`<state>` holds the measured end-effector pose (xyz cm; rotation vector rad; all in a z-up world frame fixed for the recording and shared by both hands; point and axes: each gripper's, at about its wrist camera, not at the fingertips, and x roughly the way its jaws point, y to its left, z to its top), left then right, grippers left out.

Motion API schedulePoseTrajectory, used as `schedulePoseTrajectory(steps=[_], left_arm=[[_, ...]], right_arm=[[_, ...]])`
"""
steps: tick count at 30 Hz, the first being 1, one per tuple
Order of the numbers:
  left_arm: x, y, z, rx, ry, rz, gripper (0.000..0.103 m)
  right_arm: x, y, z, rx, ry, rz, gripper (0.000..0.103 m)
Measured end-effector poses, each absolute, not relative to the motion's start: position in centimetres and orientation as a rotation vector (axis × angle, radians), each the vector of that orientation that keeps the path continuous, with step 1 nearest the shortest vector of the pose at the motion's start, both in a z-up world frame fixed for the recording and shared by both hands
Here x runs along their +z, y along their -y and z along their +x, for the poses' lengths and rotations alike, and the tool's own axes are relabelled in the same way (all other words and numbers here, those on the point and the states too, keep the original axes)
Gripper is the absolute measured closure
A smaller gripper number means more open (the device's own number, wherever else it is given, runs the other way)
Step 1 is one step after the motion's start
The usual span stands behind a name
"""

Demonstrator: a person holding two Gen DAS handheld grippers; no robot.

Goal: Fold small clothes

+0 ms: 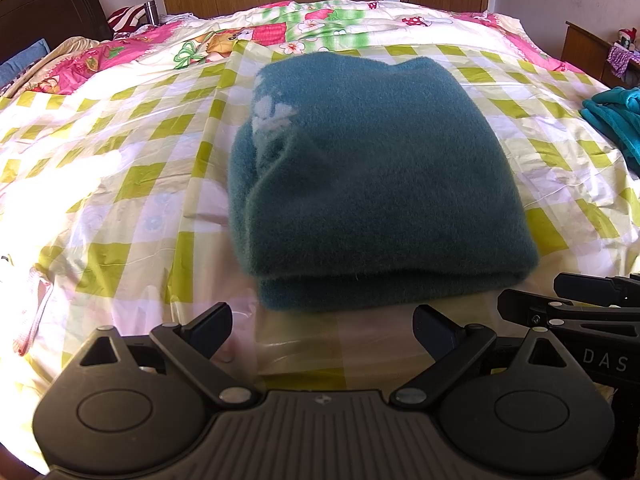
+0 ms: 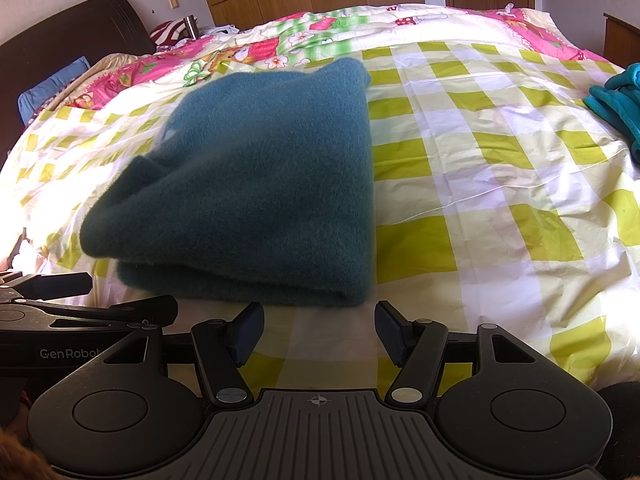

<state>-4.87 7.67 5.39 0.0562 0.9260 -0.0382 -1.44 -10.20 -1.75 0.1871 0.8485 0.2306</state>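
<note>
On a bed covered by a green-and-white checked sheet, one dark teal fleece garment lies folded into a thick, roughly square bundle, with a pale flower print showing at its left side. It sits just beyond both grippers, its folded front edge nearest them. The left gripper hangs with its jaws spread and nothing between them, just short of that edge. The right gripper is likewise spread and empty, aimed at the bundle's near right corner. Neither touches the cloth.

Judging from this, the fold looks finished or nearly so. The risk is in moving it: fleece is thick and springy, so a pinch on the top layer alone could peel the bundle open, and a gripper pushed in low could snag the loose sheet and drag it along.

Counted: two grippers, one folded garment, one second heap of brighter teal cloth at the far right edge of the bed, one floral quilt beyond the sheet, one dark headboard at left
</note>
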Motion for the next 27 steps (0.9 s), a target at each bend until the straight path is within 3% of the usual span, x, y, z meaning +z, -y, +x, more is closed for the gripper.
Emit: schedulePoseTrajectory(steps=[27], left_arm=[[5.32, -7.72, -4.87, -0.036, -0.935, 0.048, 0.0]], right_arm=[[-1.74, 10.21, -1.39, 0.231, -0.849, 0.187, 0.041]])
